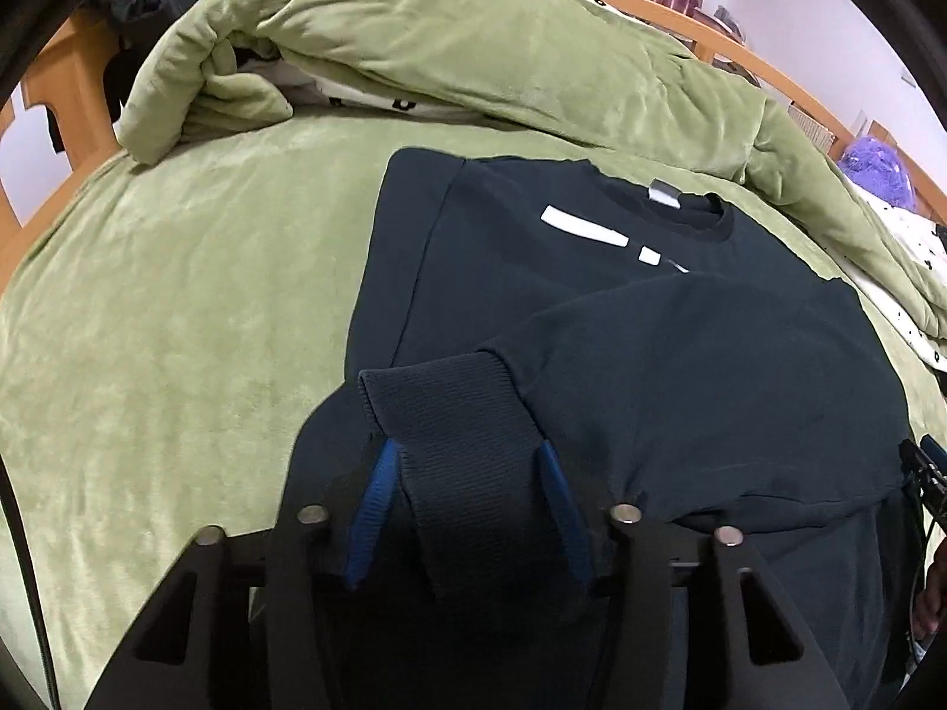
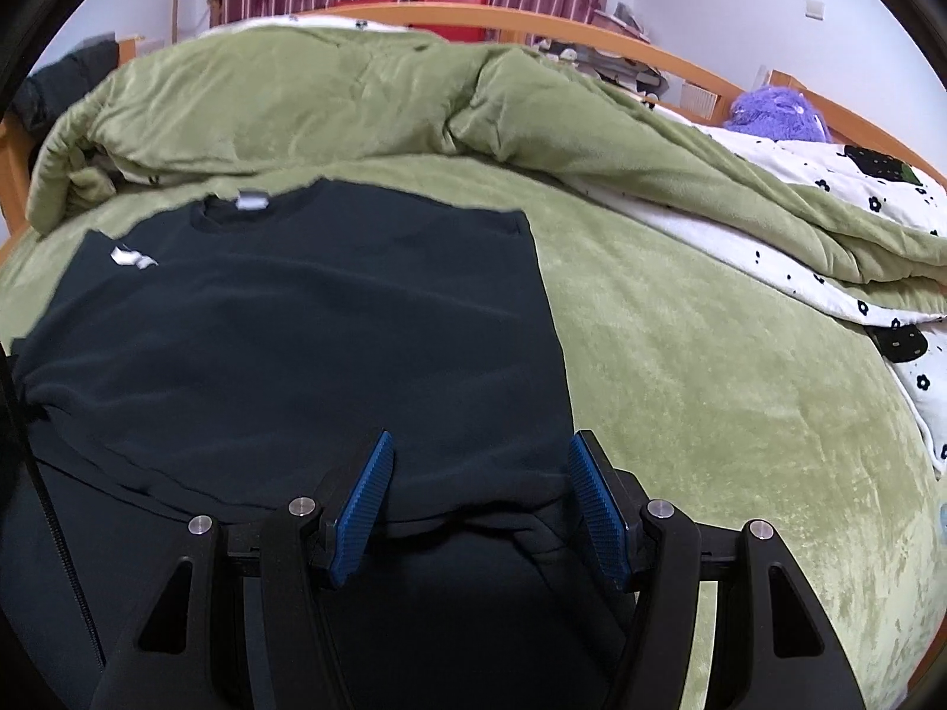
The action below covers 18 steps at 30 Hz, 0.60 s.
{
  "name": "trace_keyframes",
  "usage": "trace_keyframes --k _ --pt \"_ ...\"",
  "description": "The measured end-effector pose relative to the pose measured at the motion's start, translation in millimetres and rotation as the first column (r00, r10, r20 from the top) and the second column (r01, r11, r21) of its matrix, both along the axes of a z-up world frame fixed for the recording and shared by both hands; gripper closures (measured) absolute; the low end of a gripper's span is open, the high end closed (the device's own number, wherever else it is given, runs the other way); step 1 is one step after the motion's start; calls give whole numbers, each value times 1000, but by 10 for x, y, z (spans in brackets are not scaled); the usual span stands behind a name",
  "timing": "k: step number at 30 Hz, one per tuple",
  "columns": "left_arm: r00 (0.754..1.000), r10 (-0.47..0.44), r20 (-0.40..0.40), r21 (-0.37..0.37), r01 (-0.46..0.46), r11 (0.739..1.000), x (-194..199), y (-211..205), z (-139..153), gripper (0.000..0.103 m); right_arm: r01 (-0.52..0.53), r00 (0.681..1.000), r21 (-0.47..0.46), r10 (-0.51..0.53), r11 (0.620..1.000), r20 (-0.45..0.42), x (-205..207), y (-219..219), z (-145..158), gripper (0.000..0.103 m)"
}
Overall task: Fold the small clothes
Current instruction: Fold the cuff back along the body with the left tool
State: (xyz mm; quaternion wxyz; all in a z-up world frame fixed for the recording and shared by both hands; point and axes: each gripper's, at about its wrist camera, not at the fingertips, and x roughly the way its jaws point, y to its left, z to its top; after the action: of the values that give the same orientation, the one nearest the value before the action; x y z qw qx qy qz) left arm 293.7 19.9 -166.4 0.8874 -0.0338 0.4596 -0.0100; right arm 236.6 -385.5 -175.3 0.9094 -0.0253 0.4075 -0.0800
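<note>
Your dark navy sweatshirt [image 1: 680, 355] lies flat on the olive-green plush bedspread [image 1: 177, 325], collar towards the far side, with its white printed bars showing below the neck. One sleeve is folded in across the body, and its ribbed knit cuff [image 1: 450, 414] sits between the blue pads of your left gripper [image 1: 464, 455]. Those jaws stand apart, and the pads flank the cuff loosely rather than pinching it. Your right gripper [image 2: 479, 461] hangs over the sweatshirt's near edge, close to its right side, jaws wide apart with a fold of dark cloth running across the gap, unpressed by either pad. A rumpled green quilt [image 2: 355, 106] is heaped beyond the sweatshirt.
</note>
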Motion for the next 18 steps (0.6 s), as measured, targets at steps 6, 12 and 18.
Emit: trace_keyframes --k 6,12,18 --pt "996 2 89 51 -6 999 -16 58 57 101 17 999 20 -17 1000 -33 81 -55 -144 42" --pt "983 90 161 42 -98 994 -8 340 213 101 62 997 74 -66 995 48 15 -229 1 43" --pt "995 45 89 -88 -38 995 -14 397 123 101 89 996 127 -89 988 -11 109 -340 -213 43"
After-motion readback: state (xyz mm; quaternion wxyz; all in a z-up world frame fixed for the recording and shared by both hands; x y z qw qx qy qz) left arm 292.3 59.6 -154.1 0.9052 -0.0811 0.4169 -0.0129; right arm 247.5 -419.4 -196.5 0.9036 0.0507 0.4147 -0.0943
